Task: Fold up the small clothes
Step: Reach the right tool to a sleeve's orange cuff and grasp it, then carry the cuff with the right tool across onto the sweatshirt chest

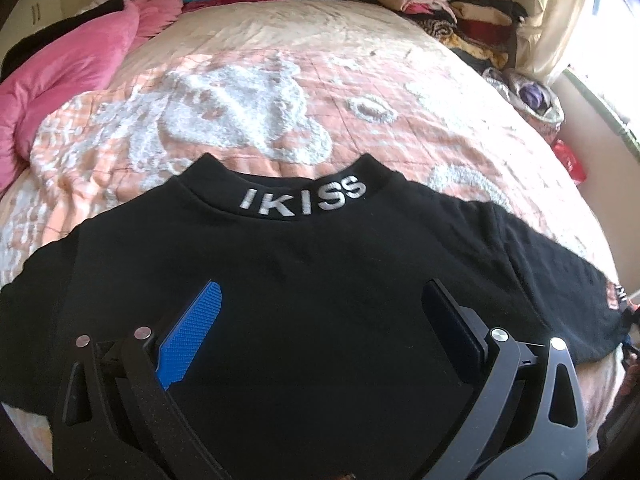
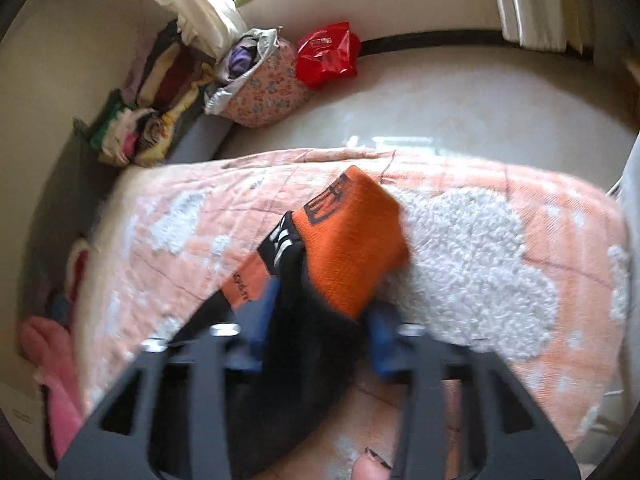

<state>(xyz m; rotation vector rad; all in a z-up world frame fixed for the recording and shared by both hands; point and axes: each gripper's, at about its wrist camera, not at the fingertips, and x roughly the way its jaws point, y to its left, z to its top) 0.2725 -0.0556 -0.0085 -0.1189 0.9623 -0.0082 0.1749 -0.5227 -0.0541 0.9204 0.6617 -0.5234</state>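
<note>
A black sweater point(image 1: 360, 360) lies flat on the peach and white bed cover point(image 1: 240, 120), its collar point(image 1: 304, 200) lettered "IKISS" pointing away from me. My left gripper point(image 1: 322, 286) hovers over the chest of the sweater, jaws wide apart with nothing between the pads. In the right wrist view, the sweater's black sleeve point(image 2: 316, 340) with an orange cuff point(image 2: 352, 240) sits between the blue pads of my right gripper point(image 2: 322, 320), which presses on it from both sides. The cuff sticks out beyond the fingertips, over the bed cover point(image 2: 460, 260) near the bed's edge. This view is blurred.
A pink blanket point(image 1: 68, 68) is bunched at the far left of the bed. Stacks of folded clothes point(image 1: 452, 12) line the far right. Beyond the bed's edge, on the pale floor point(image 2: 460, 112), stand a floral bag point(image 2: 260, 92) and a red plastic bag point(image 2: 326, 54).
</note>
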